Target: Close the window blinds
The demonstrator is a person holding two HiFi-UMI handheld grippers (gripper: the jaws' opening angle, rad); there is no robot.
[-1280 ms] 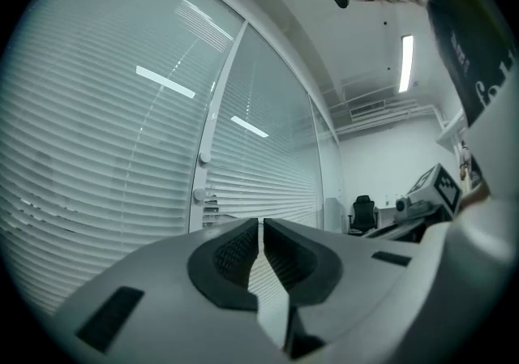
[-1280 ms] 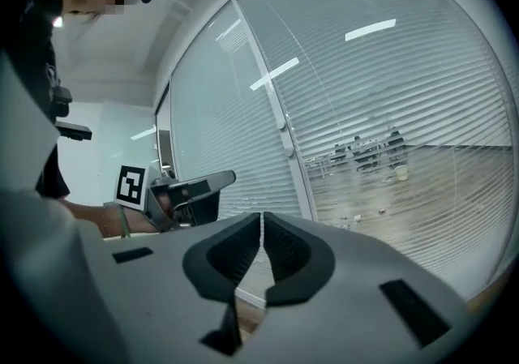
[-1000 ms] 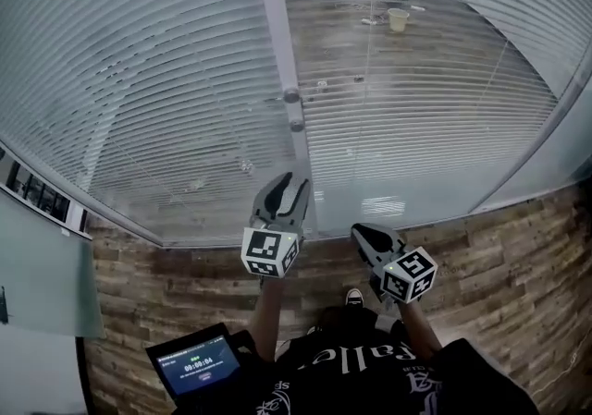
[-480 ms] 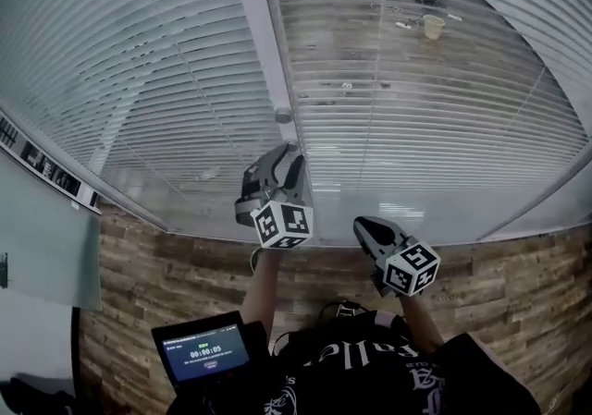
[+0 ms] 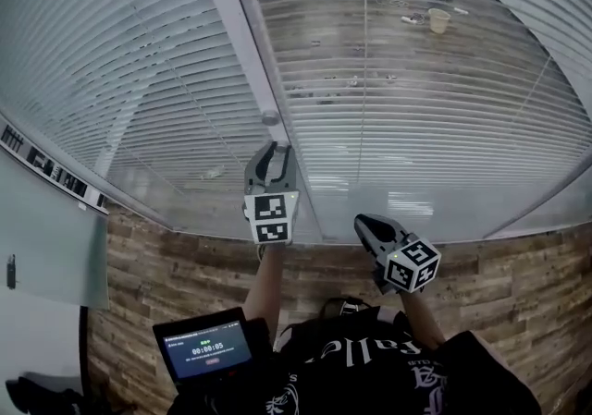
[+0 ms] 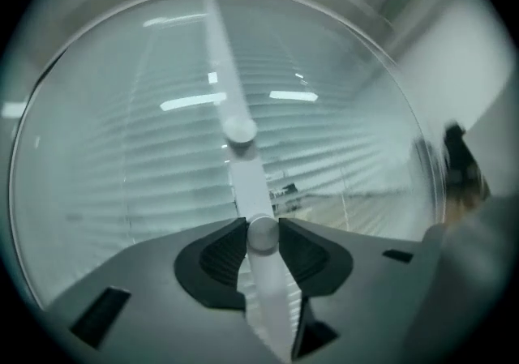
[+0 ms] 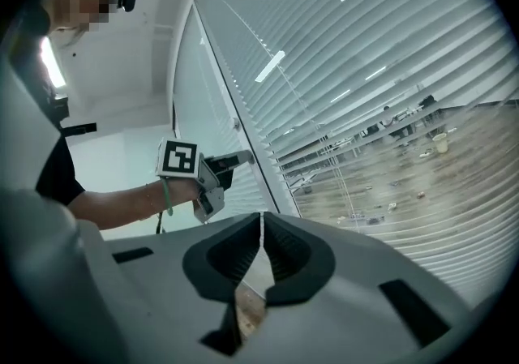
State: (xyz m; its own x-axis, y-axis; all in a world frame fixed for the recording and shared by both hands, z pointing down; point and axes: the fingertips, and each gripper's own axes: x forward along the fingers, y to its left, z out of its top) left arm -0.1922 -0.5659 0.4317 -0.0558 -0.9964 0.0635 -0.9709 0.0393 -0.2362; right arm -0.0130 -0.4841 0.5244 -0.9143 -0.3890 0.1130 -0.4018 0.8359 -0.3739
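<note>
Office glass wall, blinds point(image 5: 416, 99) behind it w/ slats open. My left gripper point(image 5: 271, 152) has just been closing, pads now on the lower tilt knob point(image 6: 261, 233) on the mullion point(image 5: 231, 25). Right gripper point(image 5: 365, 222) is closed, empty. Risk: the smooth round knob slips when twisted, since the grip's at the tips only.

Blinds point(image 5: 111, 62) hang either side of your window post point(image 5: 238, 34); on it, upper knob point(image 6: 239, 130) sits above lower knob point(image 6: 262, 233).

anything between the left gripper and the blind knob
Nothing visible: the lower knob already sits between the left gripper's jaws, which have just been closing onto it and touch both its sides.
</note>
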